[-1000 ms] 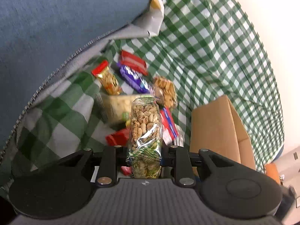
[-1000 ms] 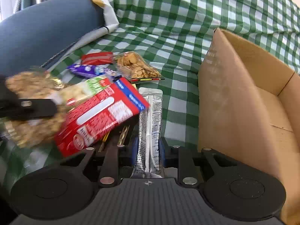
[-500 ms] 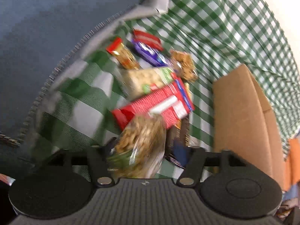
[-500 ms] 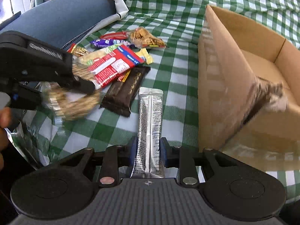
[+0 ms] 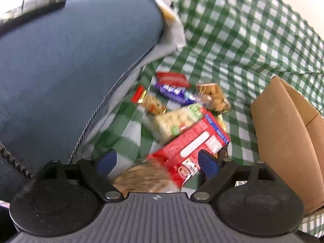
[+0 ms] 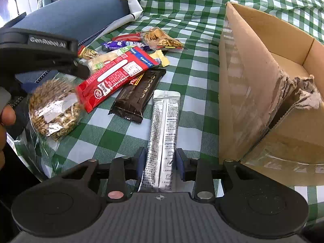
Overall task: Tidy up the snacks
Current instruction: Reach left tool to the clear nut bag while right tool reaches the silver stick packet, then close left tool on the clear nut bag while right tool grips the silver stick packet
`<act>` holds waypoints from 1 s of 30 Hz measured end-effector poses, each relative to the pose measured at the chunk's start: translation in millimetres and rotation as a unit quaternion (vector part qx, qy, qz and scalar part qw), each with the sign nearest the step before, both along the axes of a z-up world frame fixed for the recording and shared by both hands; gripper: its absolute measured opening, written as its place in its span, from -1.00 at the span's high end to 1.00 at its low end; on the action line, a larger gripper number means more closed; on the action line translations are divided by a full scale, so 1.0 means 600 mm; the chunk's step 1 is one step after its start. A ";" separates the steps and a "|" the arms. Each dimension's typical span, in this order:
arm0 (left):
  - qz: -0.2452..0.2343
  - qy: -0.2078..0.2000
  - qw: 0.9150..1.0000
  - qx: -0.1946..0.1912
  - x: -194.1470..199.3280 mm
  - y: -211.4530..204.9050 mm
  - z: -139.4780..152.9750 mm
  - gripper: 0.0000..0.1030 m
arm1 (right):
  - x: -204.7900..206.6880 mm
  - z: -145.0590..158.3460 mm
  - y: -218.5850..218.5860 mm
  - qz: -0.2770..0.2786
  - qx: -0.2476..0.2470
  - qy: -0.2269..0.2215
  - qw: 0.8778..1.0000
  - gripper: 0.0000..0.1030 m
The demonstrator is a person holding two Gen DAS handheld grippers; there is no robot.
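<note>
Left gripper (image 5: 157, 161): jaws spread wide and opening, no longer pinching the nut bag (image 6: 54, 109), now dropped onto the checked cloth (image 6: 194, 66) beside the red packet (image 6: 115, 77). Right gripper (image 6: 161, 162): jaws easing apart, pads just clear of the silver stick pack (image 6: 165, 121), earlier clamped, now lying flat on the cloth between them. Cardboard box (image 6: 253, 85) at far right, closer than before.

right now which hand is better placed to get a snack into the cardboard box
Right. The right claw has the silver stick pack between its opening jaws, beside the cardboard box. The left claw, jaws opening, holds nothing: the nut bag lies on the cloth, farther from the box.
</note>
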State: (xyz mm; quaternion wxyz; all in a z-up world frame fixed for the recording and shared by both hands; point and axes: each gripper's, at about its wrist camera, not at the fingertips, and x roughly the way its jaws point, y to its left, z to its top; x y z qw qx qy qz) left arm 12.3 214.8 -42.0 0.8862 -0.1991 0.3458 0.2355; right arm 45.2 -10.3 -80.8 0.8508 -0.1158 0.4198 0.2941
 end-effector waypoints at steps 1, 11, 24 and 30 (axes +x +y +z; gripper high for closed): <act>-0.003 -0.002 1.000 0.010 -0.001 -0.005 0.004 -0.76 | 0.001 0.000 0.000 0.000 0.001 0.000 1.000 0.32; -0.032 0.100 0.993 0.058 -0.001 -0.056 -0.019 -0.77 | 0.005 -0.003 0.007 -0.004 0.004 -0.003 1.000 0.29; -0.012 0.121 0.990 0.076 0.002 -0.063 -0.024 -0.79 | 0.002 -0.002 0.002 -0.002 0.007 -0.012 1.000 0.37; -0.013 0.119 0.989 0.084 -0.003 -0.073 -0.020 -0.79 | 0.001 0.006 -0.004 -0.014 0.016 -0.030 0.999 0.42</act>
